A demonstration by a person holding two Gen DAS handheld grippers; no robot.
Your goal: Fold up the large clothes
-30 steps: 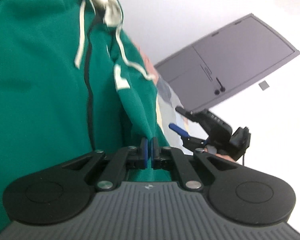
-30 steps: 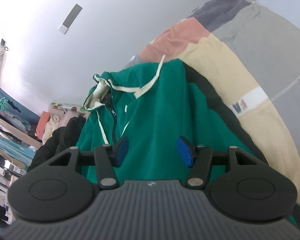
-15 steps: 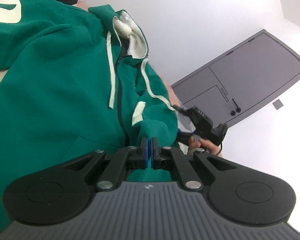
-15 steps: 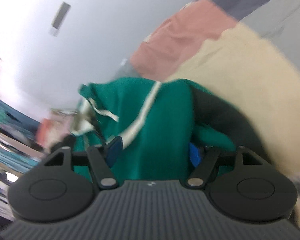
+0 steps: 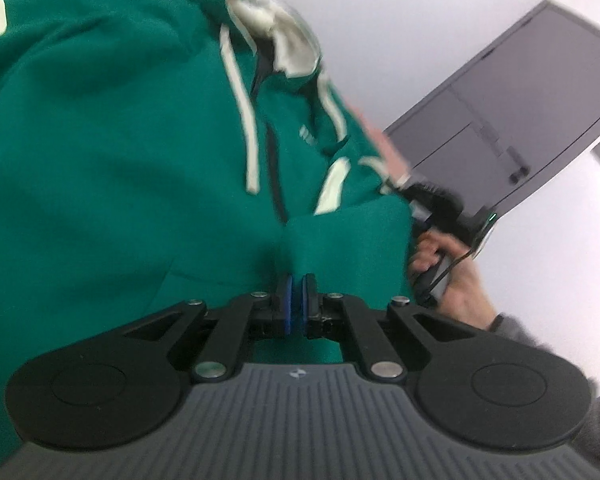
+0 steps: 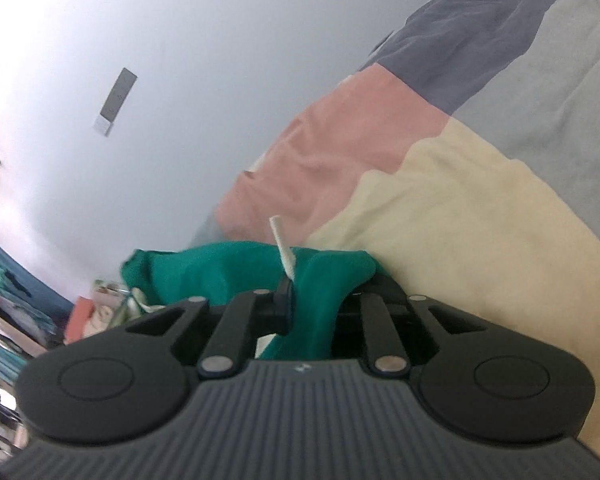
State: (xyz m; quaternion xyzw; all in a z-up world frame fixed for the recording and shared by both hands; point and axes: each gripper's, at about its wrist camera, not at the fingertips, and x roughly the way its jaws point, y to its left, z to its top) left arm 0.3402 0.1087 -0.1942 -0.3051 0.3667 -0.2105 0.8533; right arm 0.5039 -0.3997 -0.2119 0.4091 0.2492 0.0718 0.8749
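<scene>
Both hand-held grippers have hold of the green zip-front fleece hoodie point(image 5: 112, 168) with its cream drawstrings: the left hand-held gripper point(image 5: 295, 300) is pinched tight on a fold of the fabric low on the front, beside the dark zip point(image 5: 274, 168), and the right hand-held gripper point(image 6: 300, 304) has just been closing, its jaws now clamped on a thick bunch of green cloth with one cream drawstring point(image 6: 282, 248) sticking up just past them. From the left-side view the hoodie spreads wide, hood lining point(image 5: 276, 36) uppermost, and the person's right hand point(image 5: 440, 264) grips its tool at the garment's far edge. The garment lies across a bed with a patchwork cover point(image 6: 480, 208) of cream, pink and grey panels, beside a white wall point(image 6: 140, 80); a grey cabinet door point(image 5: 520, 120) shows beyond. I'd say this is the moment of taking the second hold, with the fold itself not yet made. Next, to my eye, both holds need lifting together and carrying across so one part lands flat over the other, keeping the cloth taut between them and the loose drawstring clear of the crease.
</scene>
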